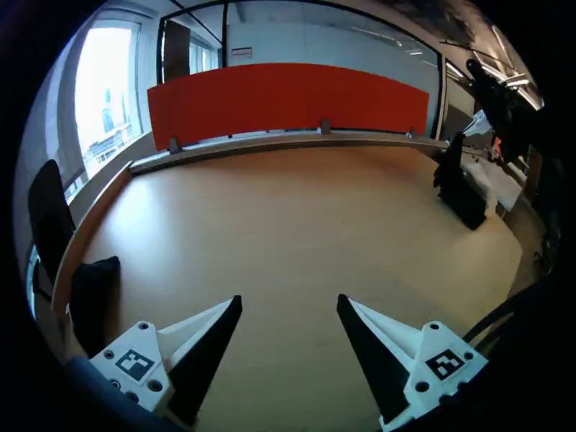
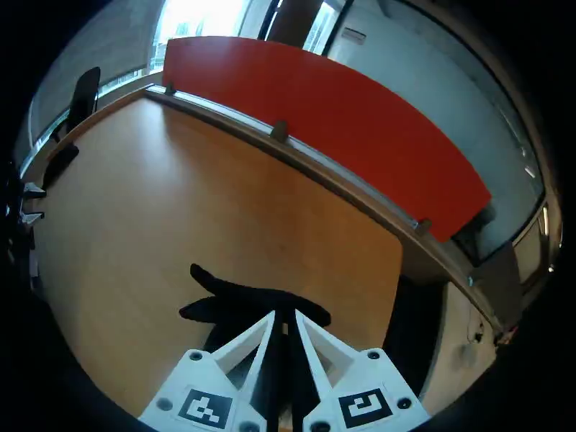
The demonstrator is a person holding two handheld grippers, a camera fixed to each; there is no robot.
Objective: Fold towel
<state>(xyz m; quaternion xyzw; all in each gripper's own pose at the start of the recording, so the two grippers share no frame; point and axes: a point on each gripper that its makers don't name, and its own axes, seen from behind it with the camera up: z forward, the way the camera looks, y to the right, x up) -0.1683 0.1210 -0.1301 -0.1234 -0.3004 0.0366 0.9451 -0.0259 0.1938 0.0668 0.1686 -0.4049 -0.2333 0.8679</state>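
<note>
No words, numbers or brand names can be read. The left hand-held gripper [image 1: 289,298] carries a square black-and-white code marker [image 1: 135,363] on each finger block, a pattern without letters, and the right hand-held gripper [image 2: 284,314] carries two such markers [image 2: 204,408] as well. A small pale sign [image 1: 242,52] hangs on the glass wall [image 1: 324,39] above the red partition [image 1: 288,101]; its writing is too small to make out.

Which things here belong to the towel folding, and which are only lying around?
For the job:
- black towel
- right tool, closed on the towel
- left tool, open
- wooden table underneath

Just around:
- orange divider
- black chair
</note>
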